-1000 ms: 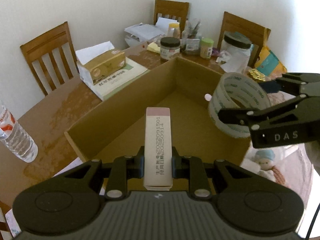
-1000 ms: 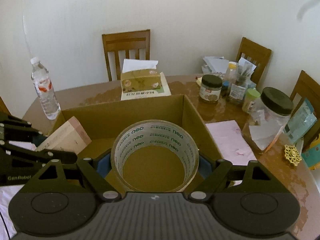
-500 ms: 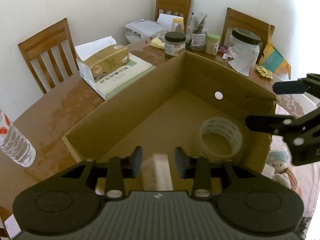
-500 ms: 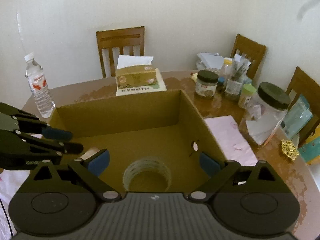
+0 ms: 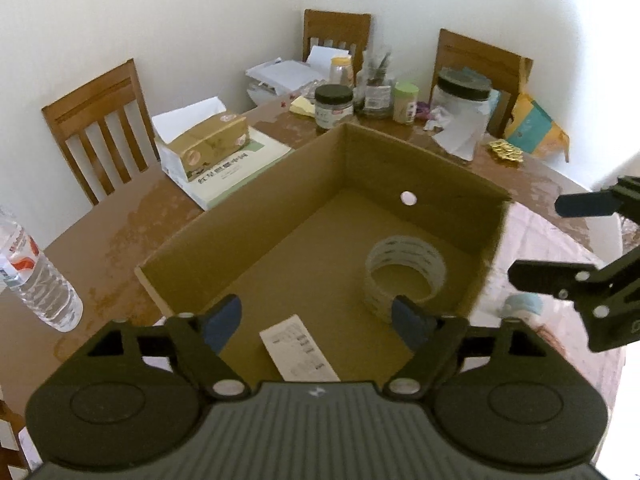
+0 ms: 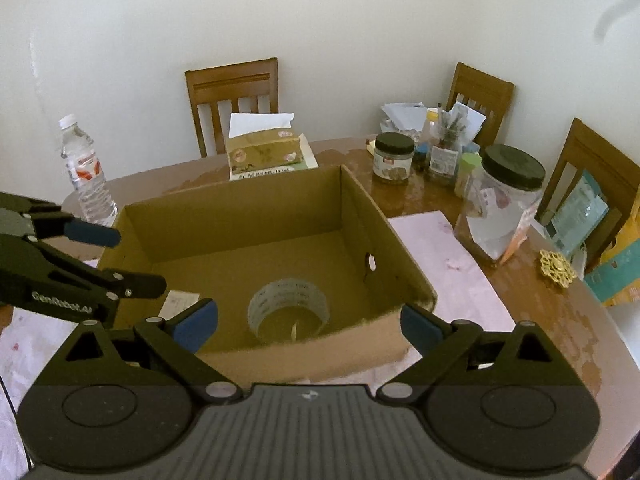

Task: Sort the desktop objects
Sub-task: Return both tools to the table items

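Note:
An open cardboard box (image 5: 240, 224) (image 6: 240, 216) sits on the brown table. A roll of clear tape (image 5: 404, 250) (image 6: 288, 292) lies flat on the box floor. A slim white carton (image 5: 300, 348) (image 6: 180, 302) with printed text lies on the floor at the near-left side. My left gripper (image 5: 316, 316) (image 6: 122, 258) hovers over the box's near edge, jaws opening, above the carton and not touching it. My right gripper (image 6: 308, 322) (image 5: 560, 240) hangs at the box's right side, jaws opening, with nothing gripped between them.
A tissue box (image 5: 208, 144) on a booklet stands behind the cardboard box. A water bottle (image 5: 36, 280) is at the left. Jars (image 5: 334, 106) and a large black-lidded jar (image 6: 504, 200) crowd the far right. Pink paper (image 6: 440, 264) lies right of the box. Wooden chairs ring the table.
The left gripper opened and the carton dropped onto the box floor. The right gripper let go of the tape roll, which now lies in the box. Both grippers drew back a little.

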A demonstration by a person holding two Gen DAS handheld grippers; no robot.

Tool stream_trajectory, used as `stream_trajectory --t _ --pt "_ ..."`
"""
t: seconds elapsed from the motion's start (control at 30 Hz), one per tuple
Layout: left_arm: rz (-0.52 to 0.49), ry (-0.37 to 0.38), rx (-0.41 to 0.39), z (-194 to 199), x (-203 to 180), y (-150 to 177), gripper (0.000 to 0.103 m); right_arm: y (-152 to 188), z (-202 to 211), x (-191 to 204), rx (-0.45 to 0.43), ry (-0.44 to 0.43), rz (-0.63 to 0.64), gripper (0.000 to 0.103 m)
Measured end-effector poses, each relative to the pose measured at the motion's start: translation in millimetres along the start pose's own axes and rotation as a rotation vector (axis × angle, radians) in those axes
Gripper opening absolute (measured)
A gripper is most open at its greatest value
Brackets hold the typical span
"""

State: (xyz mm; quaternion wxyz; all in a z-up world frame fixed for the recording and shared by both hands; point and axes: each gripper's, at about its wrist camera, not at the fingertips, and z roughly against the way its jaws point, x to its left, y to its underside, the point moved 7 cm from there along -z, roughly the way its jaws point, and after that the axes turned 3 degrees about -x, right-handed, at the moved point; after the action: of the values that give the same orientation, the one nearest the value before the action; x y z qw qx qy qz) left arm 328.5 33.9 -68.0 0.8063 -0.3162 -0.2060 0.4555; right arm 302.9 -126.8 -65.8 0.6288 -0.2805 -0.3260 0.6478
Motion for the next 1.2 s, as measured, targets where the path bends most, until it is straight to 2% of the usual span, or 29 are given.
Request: stream_trajectory --t 0.2,0.5,0.93,1.2 --pt "-0.015 -0.013 -0.019 26 -18 11 0.09 19 24 0 -0.003 -0.008 0.011 0.1" --pt "-0.019 -0.019 0.013 56 -52 46 0.094 55 60 -7 0.009 -0.016 0.015 0.1" --pt "0.06 -0.095 0.078 71 -90 104 0.094 102 99 -19 0.018 -0.032 0.017 0.103" --pt "0.163 -0.141 0.132 67 -105 141 0.094 125 104 -25 0.035 -0.05 0.0 0.103"
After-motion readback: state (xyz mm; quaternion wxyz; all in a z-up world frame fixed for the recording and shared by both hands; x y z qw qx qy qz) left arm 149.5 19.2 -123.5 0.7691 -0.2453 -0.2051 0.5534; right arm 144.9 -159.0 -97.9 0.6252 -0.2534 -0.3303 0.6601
